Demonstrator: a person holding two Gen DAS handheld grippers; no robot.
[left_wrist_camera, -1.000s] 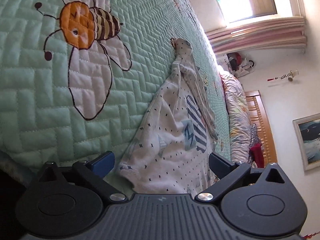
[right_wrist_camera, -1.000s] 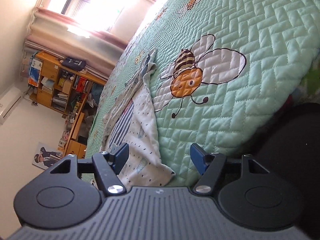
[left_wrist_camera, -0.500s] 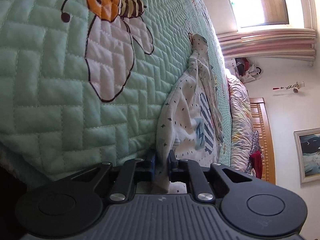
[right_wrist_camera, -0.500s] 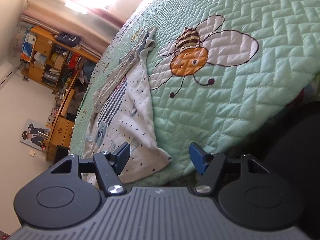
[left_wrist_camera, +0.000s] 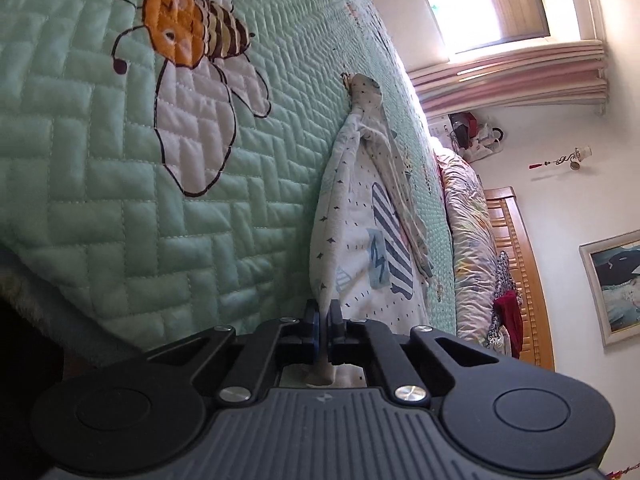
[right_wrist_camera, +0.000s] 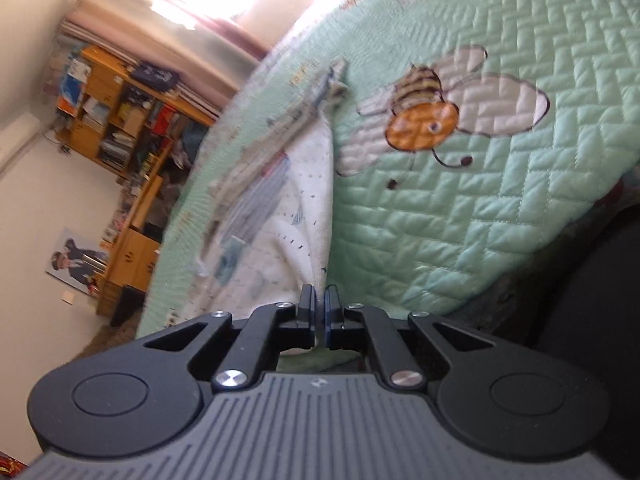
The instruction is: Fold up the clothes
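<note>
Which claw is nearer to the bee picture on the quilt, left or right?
Neither clearly. Both claws, left and right, pinch the near edge of the garment beside the bee; the left view shows the bee slightly farther up the quilt.

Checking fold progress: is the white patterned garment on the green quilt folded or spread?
Not neatly folded: the garment lies loosely along the quilt, its far end bunched and twisted. Both grippers pinch its near edge.

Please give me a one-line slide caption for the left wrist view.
Left gripper shut on the near edge of a white patterned garment lying on a green bee-embroidered quilt.
</note>
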